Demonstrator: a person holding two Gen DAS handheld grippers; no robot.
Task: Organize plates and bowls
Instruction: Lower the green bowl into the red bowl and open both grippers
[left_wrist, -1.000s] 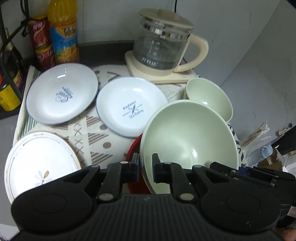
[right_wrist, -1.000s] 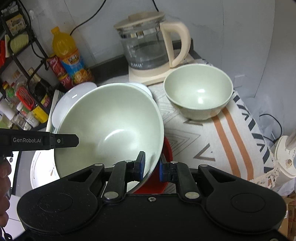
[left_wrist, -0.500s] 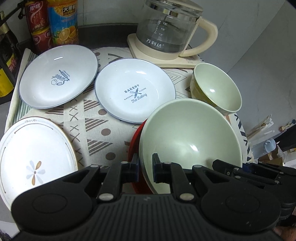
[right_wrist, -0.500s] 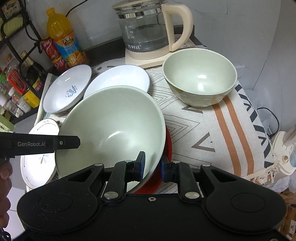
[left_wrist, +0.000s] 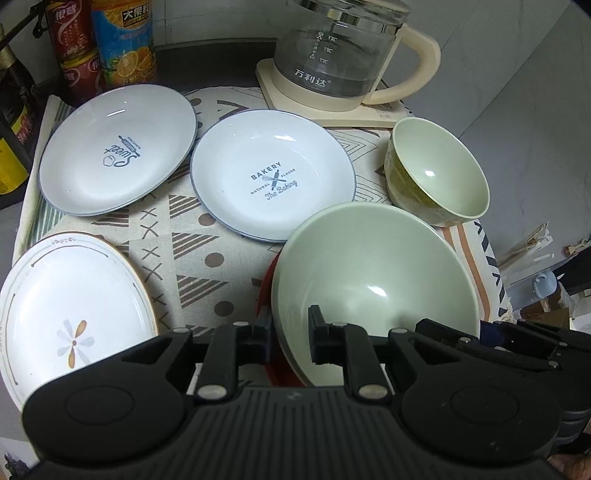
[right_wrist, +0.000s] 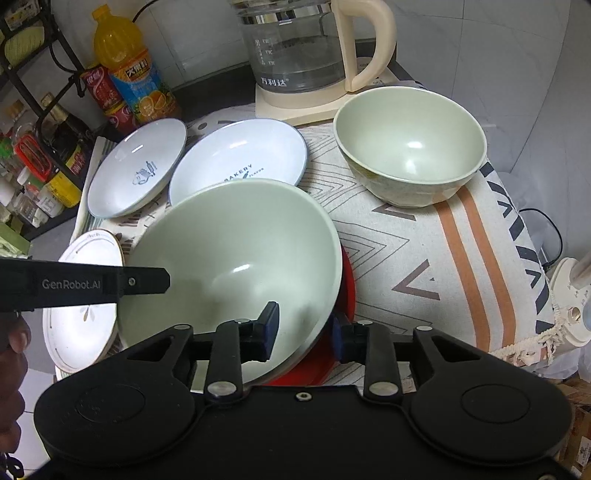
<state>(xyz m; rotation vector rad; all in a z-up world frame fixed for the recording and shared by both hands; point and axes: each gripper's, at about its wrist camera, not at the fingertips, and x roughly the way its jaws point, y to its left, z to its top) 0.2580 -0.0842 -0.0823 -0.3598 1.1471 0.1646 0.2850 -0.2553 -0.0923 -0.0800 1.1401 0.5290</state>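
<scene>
We see a cloth spread over the worktop, with everything set on it. Nearest us sits the large bowl, resting in a shallower dish whose rim shows beneath it. Behind the large bowl and to its right stands the small bowl; behind that, at the back, the kettle on its base. Left of the small bowl lies the bakery plate, and left of that the second lettered plate, the two nearly touching. The flower plate lies at the front left. Behind the plates stand a bottle and cans.
</scene>
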